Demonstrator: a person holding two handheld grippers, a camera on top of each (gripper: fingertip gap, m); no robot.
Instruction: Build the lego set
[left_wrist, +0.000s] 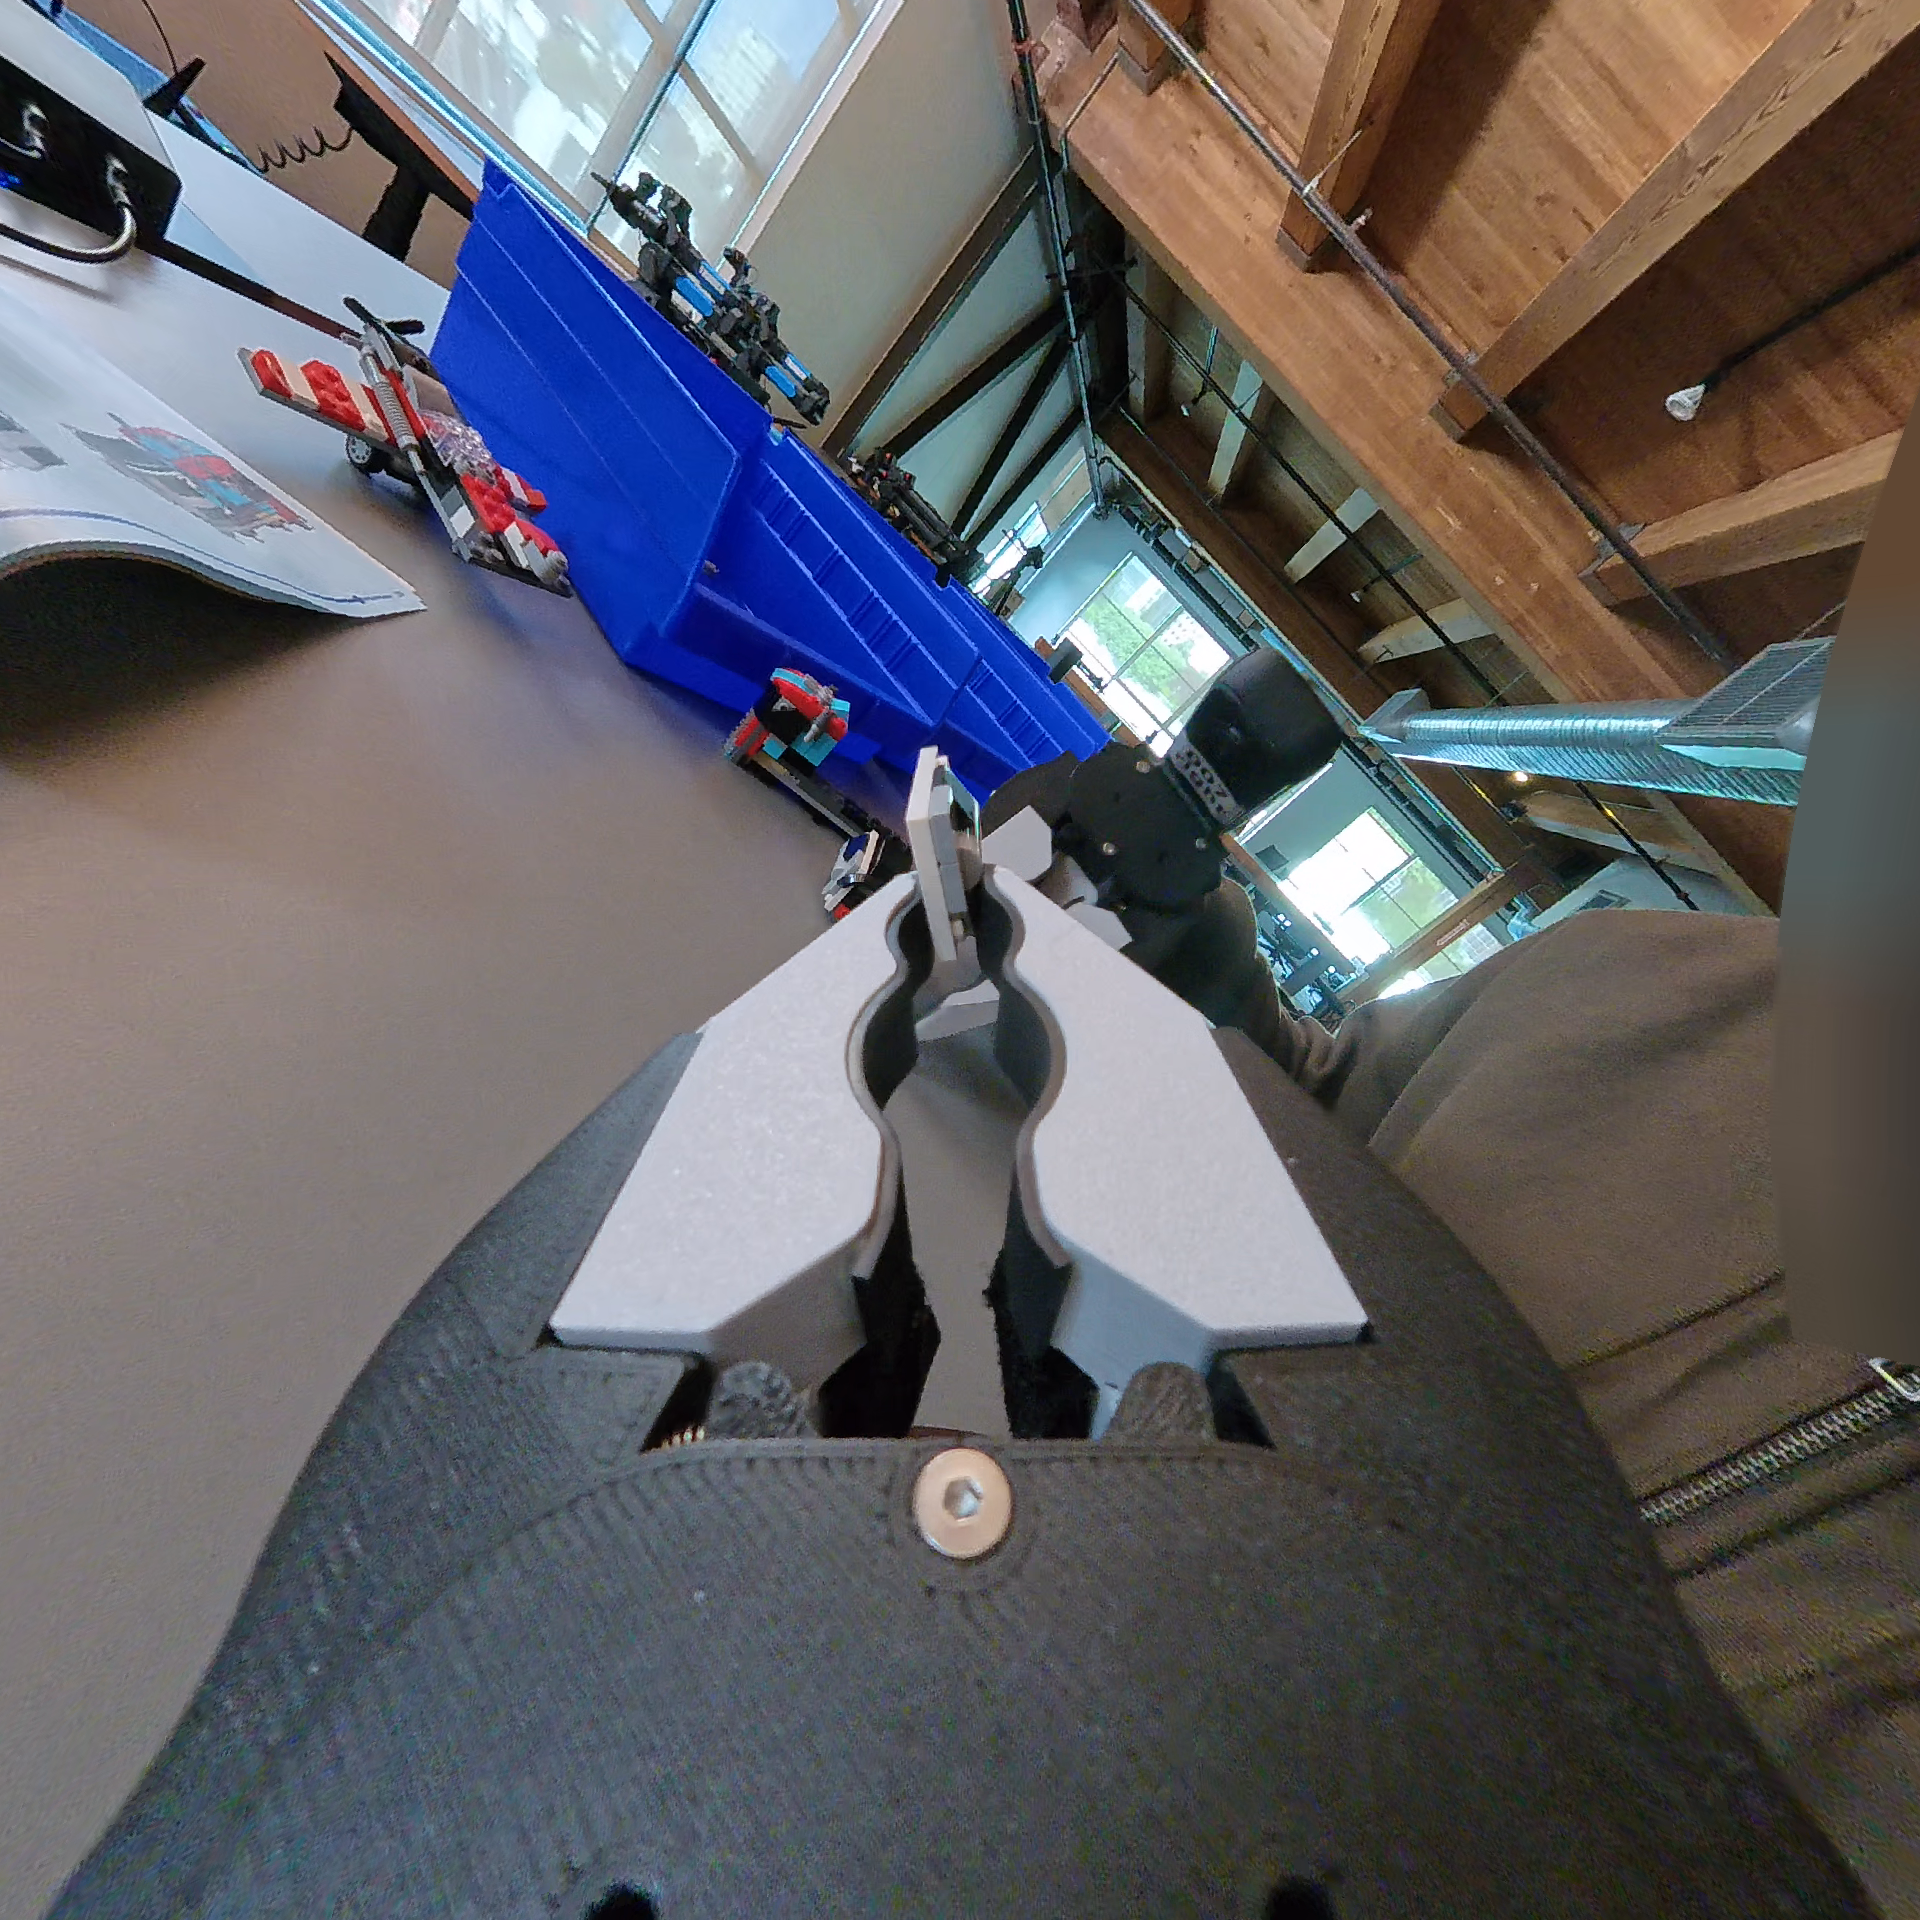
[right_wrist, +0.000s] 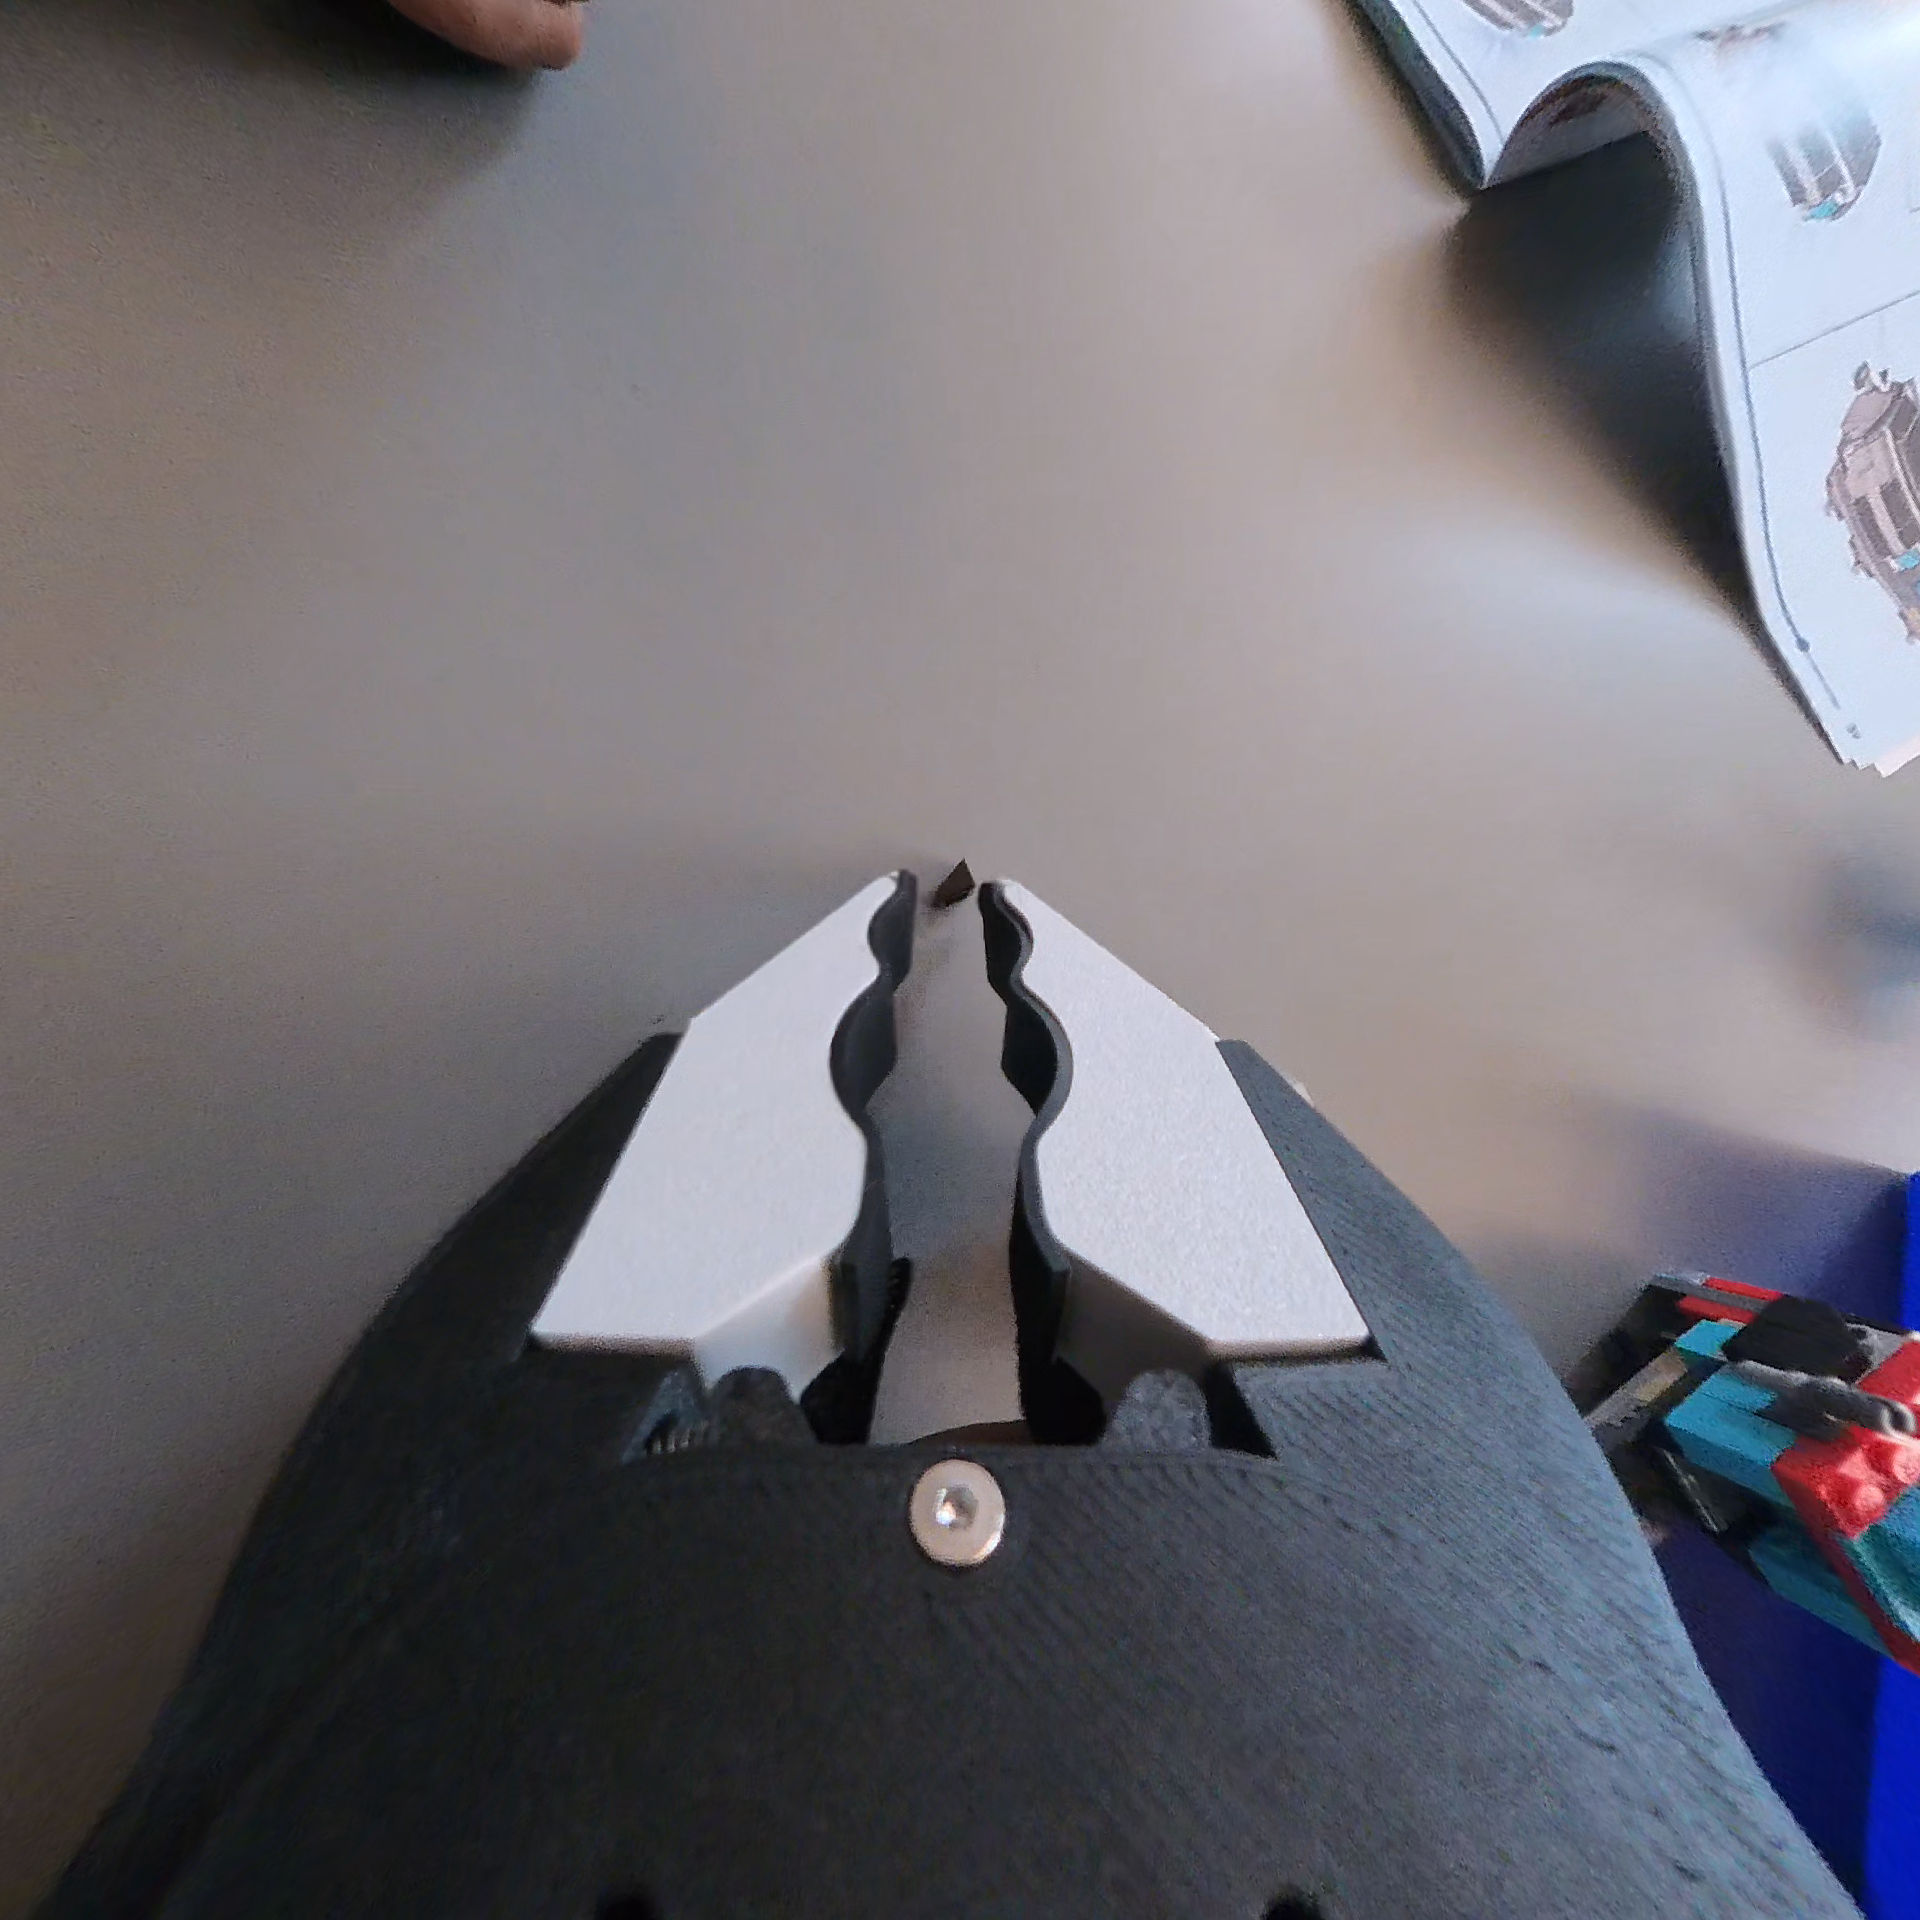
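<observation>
Two grippers: one in each wrist view, both with pale grey fingers and dark wavy inner pads over a grey table (right_wrist: 520, 520).
Left gripper (left_wrist: 951, 904): its fingertips are closed on a small grey plate assembly (left_wrist: 940, 842), a flat light grey piece with a darker part on its back, which stands up out of the tips just above the centre of the frame.
Left grip: both pads press on the lower end of the plate assembly; the upper end sticks out free.
Right gripper (right_wrist: 948, 896): its jaws stand a little apart, low over the table, at the centre of the frame.
Small dark piece (right_wrist: 956, 883): a tiny dark brown wedge that sits just at the fingertips, in the gap between them; a sliver of table shows on either side, so the pads do not press on it.
Other view of the right gripper: in the left wrist view its black body shows right of centre, just behind the held plate.
Blue bins (left_wrist: 665, 488): a row along the table in the upper middle of the left wrist view.
Brick models: a red and grey one (left_wrist: 436, 447) at upper left, a red and teal one (left_wrist: 800, 717) just in front of the bins.
Booklet (right_wrist: 1787, 343): open, at upper right of the right wrist view.
Red and teal model (right_wrist: 1808, 1455): at the lower right edge of the right wrist view.
Person: a brown sleeve (left_wrist: 1558, 1091) at the right of the left wrist view.
</observation>
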